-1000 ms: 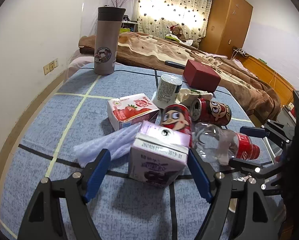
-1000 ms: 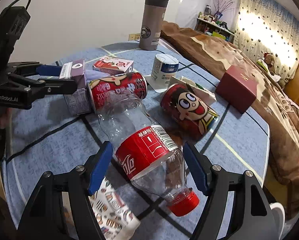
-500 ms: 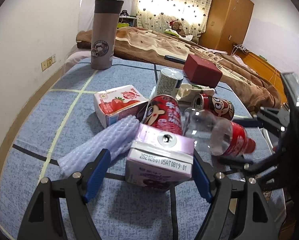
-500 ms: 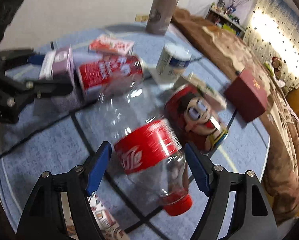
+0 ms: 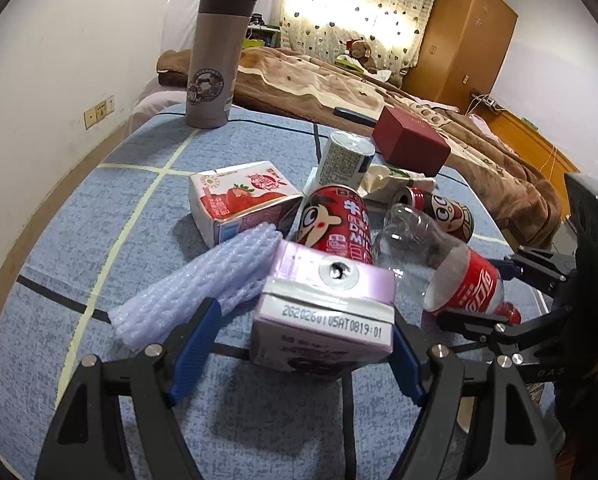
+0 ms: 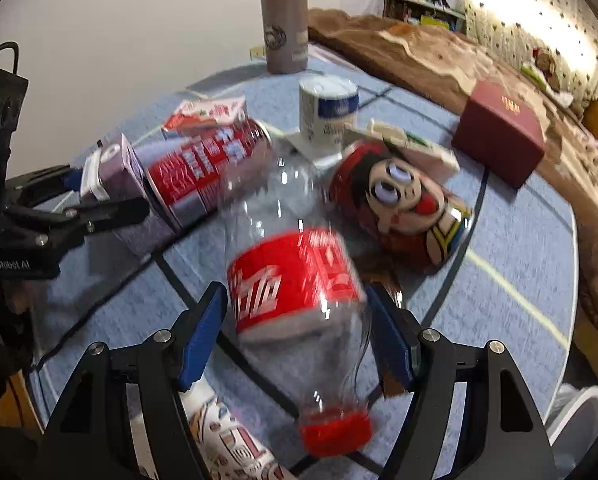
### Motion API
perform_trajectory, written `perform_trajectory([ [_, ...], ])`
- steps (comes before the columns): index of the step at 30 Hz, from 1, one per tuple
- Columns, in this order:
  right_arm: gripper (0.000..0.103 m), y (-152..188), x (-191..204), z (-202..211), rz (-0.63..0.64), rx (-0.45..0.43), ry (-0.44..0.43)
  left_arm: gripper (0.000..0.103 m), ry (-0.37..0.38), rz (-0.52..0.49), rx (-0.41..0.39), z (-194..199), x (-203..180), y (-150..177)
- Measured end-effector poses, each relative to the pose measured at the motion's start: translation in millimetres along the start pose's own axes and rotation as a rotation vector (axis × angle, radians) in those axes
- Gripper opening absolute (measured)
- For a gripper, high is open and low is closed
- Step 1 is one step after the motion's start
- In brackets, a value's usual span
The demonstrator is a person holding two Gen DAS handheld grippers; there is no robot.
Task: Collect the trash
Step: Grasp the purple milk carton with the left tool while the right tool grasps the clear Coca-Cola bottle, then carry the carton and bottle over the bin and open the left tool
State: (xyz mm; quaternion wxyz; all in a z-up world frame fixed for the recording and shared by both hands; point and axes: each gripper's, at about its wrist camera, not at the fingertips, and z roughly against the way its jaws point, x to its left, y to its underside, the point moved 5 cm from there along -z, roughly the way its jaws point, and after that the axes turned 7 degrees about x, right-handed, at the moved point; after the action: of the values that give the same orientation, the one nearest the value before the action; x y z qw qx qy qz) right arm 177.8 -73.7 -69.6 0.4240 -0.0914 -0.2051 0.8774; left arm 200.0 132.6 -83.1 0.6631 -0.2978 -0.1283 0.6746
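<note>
Left gripper (image 5: 305, 344) jaws apart around the small purple-and-white drink carton (image 5: 323, 312); right pad against its side, left pad clear, so not clamped. Right gripper (image 6: 297, 338) has just been closing, the clear plastic cola bottle with red label and cap (image 6: 295, 280) between its jaws; picture blurred, pad contact unclear. Both items lie on the blue-clothed surface (image 5: 99, 216), packed against two red cartoon cans (image 5: 335, 222), a strawberry carton (image 5: 239, 200) and white foam netting (image 5: 195, 284).
</note>
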Motion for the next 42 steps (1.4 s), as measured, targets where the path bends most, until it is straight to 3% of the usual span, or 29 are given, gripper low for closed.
perform_trajectory([
  [3,0.073,-7.5,0.9,-5.9,-0.013,0.009,-0.005,0.079,0.013,0.011,0.011,-2.4,0.1,0.5],
  [10,0.071,-9.4,-2.2,-12.6,-0.031,0.012,0.008,0.062,0.025,-0.015,0.009,-1.7,-7.7,0.9],
  [26,0.071,5.2,-13.1,9.0,-0.125,-0.087,-0.024,0.061,-0.007,-0.051,-0.023,18.7,-24.3,6.0],
  [35,0.071,22.2,-34.3,41.6,-0.224,-0.161,0.040,0.061,0.003,-0.123,-0.046,36.2,-68.6,1.0],
  [42,0.071,49.8,-62.5,64.4,-0.332,-0.183,0.109,0.061,0.063,-0.199,-0.056,38.1,-122.0,-3.9],
])
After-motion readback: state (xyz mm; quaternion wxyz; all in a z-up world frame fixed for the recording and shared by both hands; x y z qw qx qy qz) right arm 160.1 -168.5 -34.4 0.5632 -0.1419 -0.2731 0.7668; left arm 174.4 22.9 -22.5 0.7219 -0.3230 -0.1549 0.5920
